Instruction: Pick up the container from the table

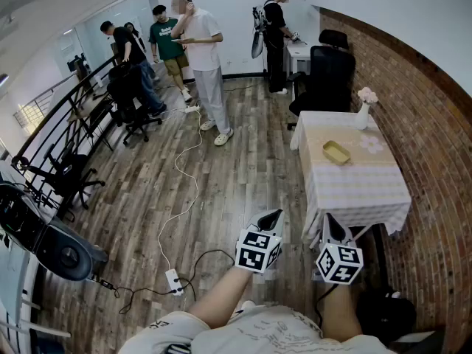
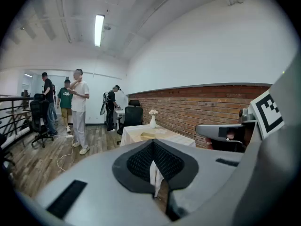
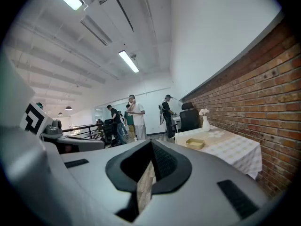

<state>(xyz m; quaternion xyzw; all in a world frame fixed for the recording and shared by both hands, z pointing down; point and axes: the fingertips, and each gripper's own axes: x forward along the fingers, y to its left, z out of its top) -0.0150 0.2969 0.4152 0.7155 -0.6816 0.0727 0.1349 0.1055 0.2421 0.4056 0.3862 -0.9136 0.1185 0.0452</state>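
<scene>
A shallow yellow container (image 1: 335, 152) lies on a table (image 1: 361, 190) covered with a pale checked cloth, by the brick wall at the right. It also shows small and far off in the left gripper view (image 2: 147, 135) and the right gripper view (image 3: 194, 143). My left gripper (image 1: 271, 218) and right gripper (image 1: 333, 223) are held side by side well short of the table's near edge. Both point toward the table. Each has its jaws together with nothing between them, as the left gripper (image 2: 154, 142) and right gripper (image 3: 151, 142) views show.
A white vase with flowers (image 1: 363, 113) stands at the table's far end, and a black office chair (image 1: 328, 76) is behind it. Several people (image 1: 200, 57) stand on the wooden floor. A cable and power strip (image 1: 175, 280) lie at the left, near a black railing (image 1: 51, 124).
</scene>
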